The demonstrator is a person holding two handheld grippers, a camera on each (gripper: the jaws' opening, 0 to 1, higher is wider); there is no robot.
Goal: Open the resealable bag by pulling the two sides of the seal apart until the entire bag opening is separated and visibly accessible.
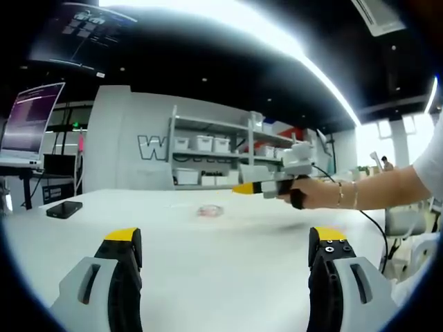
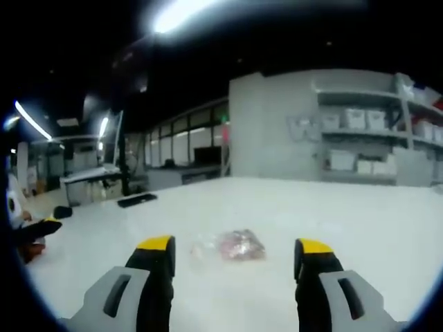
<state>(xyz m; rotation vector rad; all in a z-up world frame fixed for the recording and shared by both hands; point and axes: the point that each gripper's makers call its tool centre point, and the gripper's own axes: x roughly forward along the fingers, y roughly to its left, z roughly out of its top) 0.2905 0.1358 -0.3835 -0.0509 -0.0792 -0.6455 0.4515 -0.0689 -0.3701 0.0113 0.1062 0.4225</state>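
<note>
On the white table (image 2: pixel 360 228), out toward its middle, lies the one resealable bag (image 2: pixel 232 245), flat on its side, clear plastic with something pinkish and crumpled showing through. It sits alone, with open tabletop all around it, which I take to be deliberate: a bag lying free like that can be reached from either side without anything in the way. In the left gripper view the same bag (image 1: pixel 210 211) shows as a small pale patch farther off on the table.

The right gripper (image 2: pixel 235 259) is lined up on it, the bag lying ahead between the two yellow-tipped jaws, which are spread wide and hold nothing. They are not touching the bag yet. The left gripper (image 1: pixel 225 242) is likewise spread wide and empty, hovering over bare table well short of the bag. In the left gripper view the right gripper (image 1: pixel 273 181) comes in from the right, held in a person's hand (image 1: pixel 315 197) above the table near the bag. To my eye both are placed for an approach; the seal looks untouched, so the opening has not begun.

Counting up: one bag, two grippers, one dark phone (image 1: pixel 64 209) lying flat near the table's far left edge. Beyond the table stands a shelf unit (image 1: pixel 208 155) with several white bins, too many and too small to count surely, and a monitor (image 1: pixel 31 117) at the left.
</note>
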